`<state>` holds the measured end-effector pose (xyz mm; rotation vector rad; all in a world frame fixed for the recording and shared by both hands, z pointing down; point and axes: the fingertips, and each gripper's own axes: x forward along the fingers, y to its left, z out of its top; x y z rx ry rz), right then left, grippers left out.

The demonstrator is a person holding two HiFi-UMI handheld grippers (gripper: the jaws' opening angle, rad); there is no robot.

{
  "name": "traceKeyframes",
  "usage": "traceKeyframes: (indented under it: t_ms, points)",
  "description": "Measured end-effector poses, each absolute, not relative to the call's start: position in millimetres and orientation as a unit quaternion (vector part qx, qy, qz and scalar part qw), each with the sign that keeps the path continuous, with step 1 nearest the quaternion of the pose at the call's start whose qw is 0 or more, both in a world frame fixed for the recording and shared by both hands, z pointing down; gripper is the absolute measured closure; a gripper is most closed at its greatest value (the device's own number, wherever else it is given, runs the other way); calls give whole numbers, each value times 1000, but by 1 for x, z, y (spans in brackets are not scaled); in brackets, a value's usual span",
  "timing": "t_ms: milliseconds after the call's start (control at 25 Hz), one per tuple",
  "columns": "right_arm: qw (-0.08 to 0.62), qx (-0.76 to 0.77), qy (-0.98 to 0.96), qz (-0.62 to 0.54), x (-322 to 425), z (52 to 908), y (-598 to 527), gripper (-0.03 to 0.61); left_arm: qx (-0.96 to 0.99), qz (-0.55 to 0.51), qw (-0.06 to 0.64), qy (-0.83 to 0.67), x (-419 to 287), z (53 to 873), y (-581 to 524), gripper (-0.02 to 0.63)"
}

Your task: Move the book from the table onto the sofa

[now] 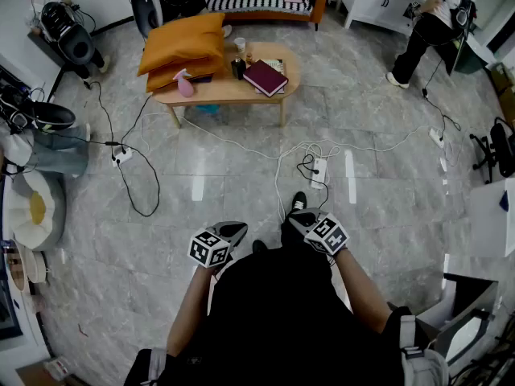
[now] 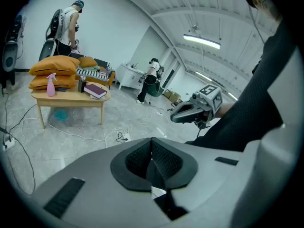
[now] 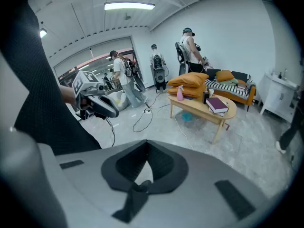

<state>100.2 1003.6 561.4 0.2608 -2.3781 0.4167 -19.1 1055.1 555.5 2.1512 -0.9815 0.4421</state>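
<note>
Left gripper: jaws fully together, nothing in them, held low in front of the torso. Right gripper: same, pads closed, empty, near the left one. Both are well apart from the wooden coffee table. On it, left to right: stacked orange cushions, pink spray bottle, dark can, maroon book lying flat at the right end. Striped sofa sits behind the table.
</note>
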Motion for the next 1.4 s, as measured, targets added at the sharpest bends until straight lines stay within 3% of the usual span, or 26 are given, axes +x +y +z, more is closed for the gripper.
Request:
traceKeyframes:
  t_ms: [1400]
  points:
    - [368,118,-906,171,104,578,988,569,823,179,377,-385,-9,564,1052,604]
